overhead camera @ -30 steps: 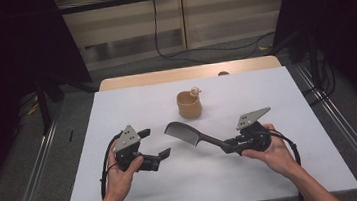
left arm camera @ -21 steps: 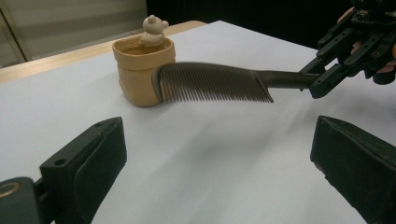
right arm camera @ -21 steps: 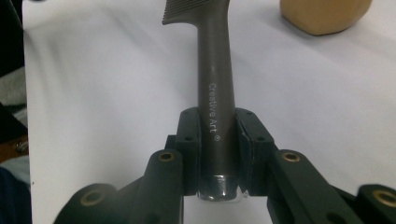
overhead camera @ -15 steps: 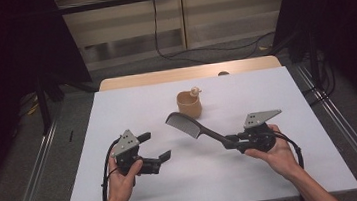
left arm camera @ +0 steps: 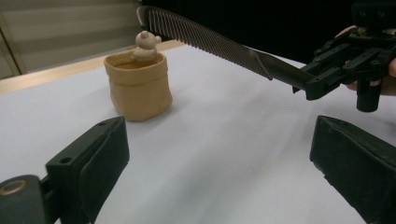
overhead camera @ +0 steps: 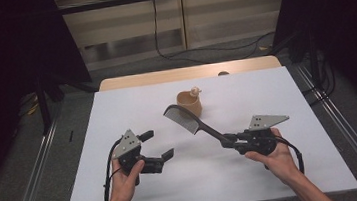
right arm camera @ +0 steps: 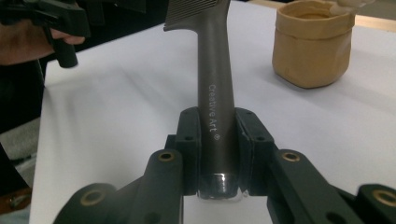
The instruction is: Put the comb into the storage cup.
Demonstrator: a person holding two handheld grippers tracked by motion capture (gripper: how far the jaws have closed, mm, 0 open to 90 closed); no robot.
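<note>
From the high view, my right tool (overhead camera: 230, 140) is clamped on the comb (overhead camera: 188, 119) by its handle end, holding it off the tabletop (overhead camera: 287, 99) with the toothed end aimed at the pouch (overhead camera: 190, 104) near the far edge, ready to go in, I judge. My left tool (overhead camera: 157, 145) hangs with its jaws apart nearer the front edge, free to steady the pouch. In the left gripper view, the comb's (left arm camera: 210, 42) teeth reach above the pouch's (left arm camera: 138, 86) rim. The right gripper view shows both pads squeezing the comb's (right arm camera: 214, 93) handle.

My right gripper (overhead camera: 228, 141) is clamped tight on the comb (overhead camera: 194, 121) handle, my hand (overhead camera: 273, 156) low behind it. Well apart from the comb, my left gripper (overhead camera: 157, 145) sits with jaws spread wide, nothing between them, forearm straight behind.
</note>
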